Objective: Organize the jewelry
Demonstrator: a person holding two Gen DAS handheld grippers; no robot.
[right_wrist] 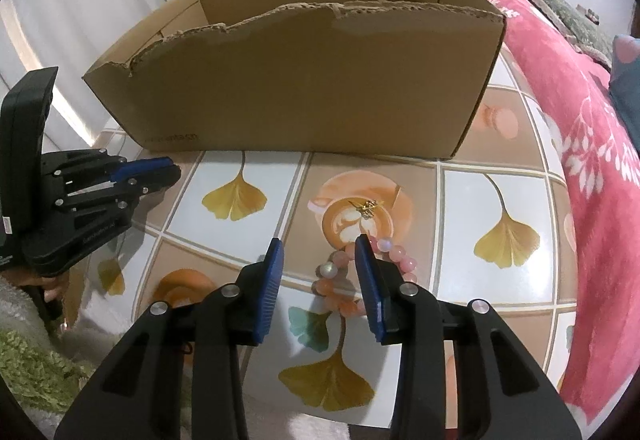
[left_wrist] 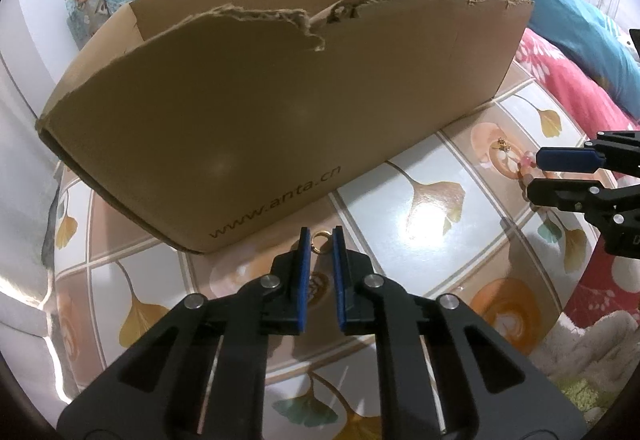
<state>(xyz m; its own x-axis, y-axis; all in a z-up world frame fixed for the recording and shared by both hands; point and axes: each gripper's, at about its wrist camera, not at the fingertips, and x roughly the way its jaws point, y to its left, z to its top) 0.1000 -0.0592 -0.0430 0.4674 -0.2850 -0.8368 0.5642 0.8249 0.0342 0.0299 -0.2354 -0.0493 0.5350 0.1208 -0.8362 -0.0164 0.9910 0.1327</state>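
Observation:
A small gold ring [left_wrist: 320, 242] lies on the patterned tabletop [left_wrist: 420, 208], just in front of the cardboard box [left_wrist: 280, 100]. My left gripper [left_wrist: 321, 236] has its narrow jaws on either side of the ring, with a thin gap each side. A pink bead bracelet [right_wrist: 336, 280] lies under my right gripper [right_wrist: 320, 246], which is open. Its right finger stands inside the loop, and the left arc of beads lies between the pads. A small gold ornament [right_wrist: 366, 208] rests just beyond. The left wrist view shows the right gripper [left_wrist: 536, 176] by the bracelet [left_wrist: 526, 165] and ornament [left_wrist: 502, 146].
The open box [right_wrist: 300, 80] has a torn front edge and fills the back of the table. A pink floral blanket [right_wrist: 592, 160] borders the right side. Green fuzzy fabric [right_wrist: 28, 372] lies at the near left. A hand [right_wrist: 50, 290] holds the left gripper [right_wrist: 174, 170].

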